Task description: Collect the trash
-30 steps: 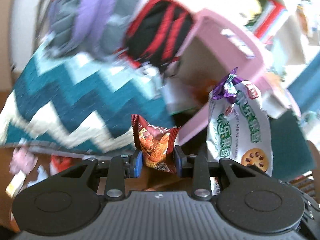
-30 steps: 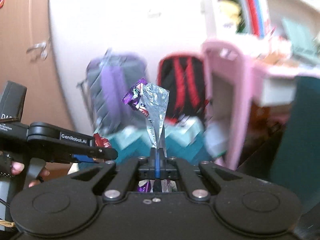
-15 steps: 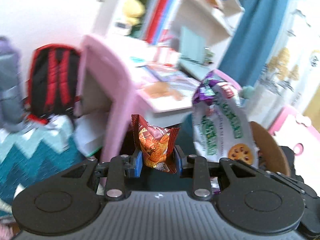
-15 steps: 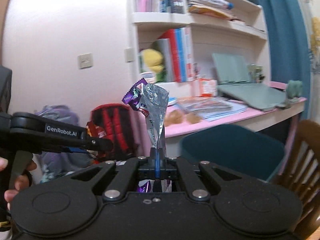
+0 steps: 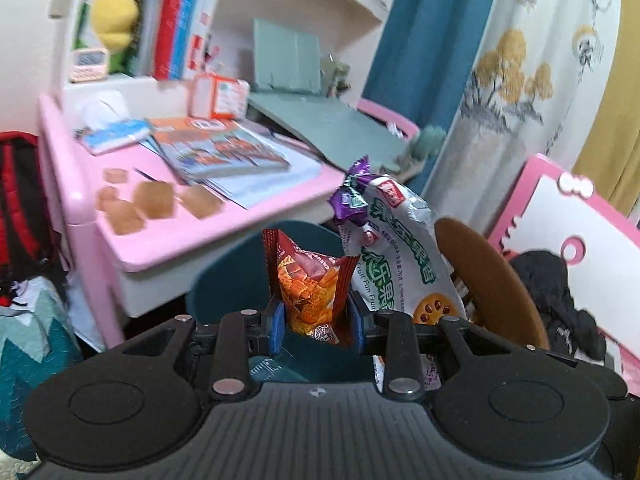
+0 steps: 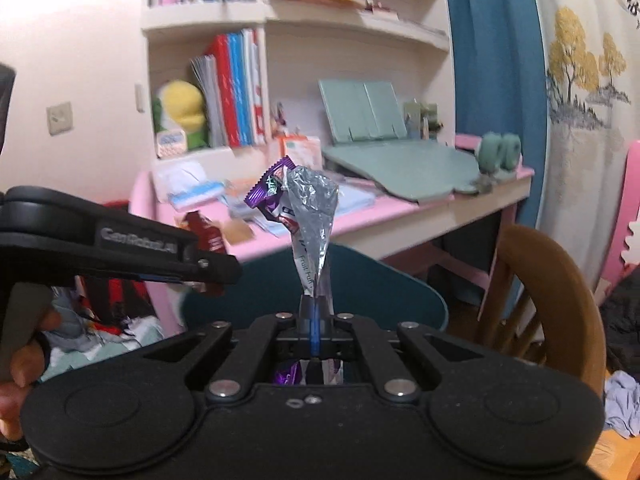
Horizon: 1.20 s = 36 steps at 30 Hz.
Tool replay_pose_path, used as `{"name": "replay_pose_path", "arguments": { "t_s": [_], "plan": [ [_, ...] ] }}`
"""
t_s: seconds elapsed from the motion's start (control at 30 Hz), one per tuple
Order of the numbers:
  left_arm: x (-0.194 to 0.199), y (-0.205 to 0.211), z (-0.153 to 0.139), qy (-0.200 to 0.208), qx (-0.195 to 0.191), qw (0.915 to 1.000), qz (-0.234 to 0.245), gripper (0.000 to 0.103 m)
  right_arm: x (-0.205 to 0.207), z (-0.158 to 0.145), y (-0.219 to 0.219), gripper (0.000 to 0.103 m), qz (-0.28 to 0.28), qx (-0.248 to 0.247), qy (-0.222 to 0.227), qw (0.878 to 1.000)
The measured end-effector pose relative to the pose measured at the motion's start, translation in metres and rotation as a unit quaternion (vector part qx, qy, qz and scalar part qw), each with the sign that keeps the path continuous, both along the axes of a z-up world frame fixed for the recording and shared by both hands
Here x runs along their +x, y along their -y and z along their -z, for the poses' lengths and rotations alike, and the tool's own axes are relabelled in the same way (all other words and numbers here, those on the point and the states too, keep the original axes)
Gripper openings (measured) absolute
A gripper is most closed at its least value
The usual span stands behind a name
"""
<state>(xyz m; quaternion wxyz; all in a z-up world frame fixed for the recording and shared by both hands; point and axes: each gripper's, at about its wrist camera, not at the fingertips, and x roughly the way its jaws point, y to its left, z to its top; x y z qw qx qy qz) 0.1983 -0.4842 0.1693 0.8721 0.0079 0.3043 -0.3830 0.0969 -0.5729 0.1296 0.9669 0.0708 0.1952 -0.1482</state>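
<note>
Both grippers swinging away from the rug, now facing the pink desk [image 5: 224,236]. Left gripper [image 5: 318,320] clamping the red snack bag [image 5: 312,284], right gripper [image 6: 316,320] pinching the white wrapper [image 6: 314,216]. Probably hunting a bin.

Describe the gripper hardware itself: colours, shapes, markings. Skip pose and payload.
Both match: matte black, wide bodies with two round recessed discs, silver pivot screws on black linkage bars, blue pads on the fingers. The left gripper has a ribbed grey top; from the side it shows white "GenRobot.AI" lettering, a grey trigger and a bare hand. Right gripper: smooth black top.
</note>
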Motion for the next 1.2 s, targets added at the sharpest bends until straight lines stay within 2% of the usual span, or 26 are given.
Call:
{"name": "replay_pose_path", "arguments": {
  "t_s": [0.13,0.37,0.5,0.6,0.77,0.83,0.93,1.0,1.03,1.2],
  "plan": [
    [0.011,0.031,0.02,-0.011,0.031,0.9994,0.012,0.031,0.016,0.015,0.014,0.0,0.007,0.009,-0.033,0.999],
    [0.028,0.055,0.057,-0.035,0.087,0.9953,0.021,0.031,0.031,0.034,0.026,0.0,0.009,0.027,-0.068,0.997],
    [0.033,0.062,0.074,-0.047,0.105,0.9931,0.024,0.032,0.036,0.045,0.036,0.008,0.014,0.05,-0.085,0.995],
    [0.032,0.066,0.077,-0.036,0.115,0.9923,0.027,0.032,0.034,0.042,0.038,0.011,0.018,0.055,-0.08,0.995],
    [0.03,0.066,0.076,-0.035,0.112,0.9928,0.024,0.039,0.028,0.038,0.039,0.016,0.03,0.049,-0.075,0.996],
    [0.028,0.065,0.074,-0.027,0.113,0.993,0.021,0.044,0.025,0.036,0.039,0.024,0.033,0.043,-0.073,0.996],
    [0.025,0.061,0.069,-0.019,0.106,0.994,0.02,0.049,0.019,0.032,0.04,0.027,0.033,0.041,-0.068,0.996],
    [0.023,0.057,0.066,-0.02,0.102,0.9945,0.01,0.063,0.015,0.028,0.037,0.028,0.033,0.035,-0.064,0.997],
    [0.023,0.053,0.064,-0.022,0.097,0.995,0.006,0.066,0.012,0.026,0.036,0.03,0.031,0.032,-0.062,0.997],
    [0.013,0.035,0.054,-0.016,0.083,0.9964,0.005,0.067,0.002,0.014,0.022,0.032,0.019,0.015,-0.053,0.998]
  ]
}}
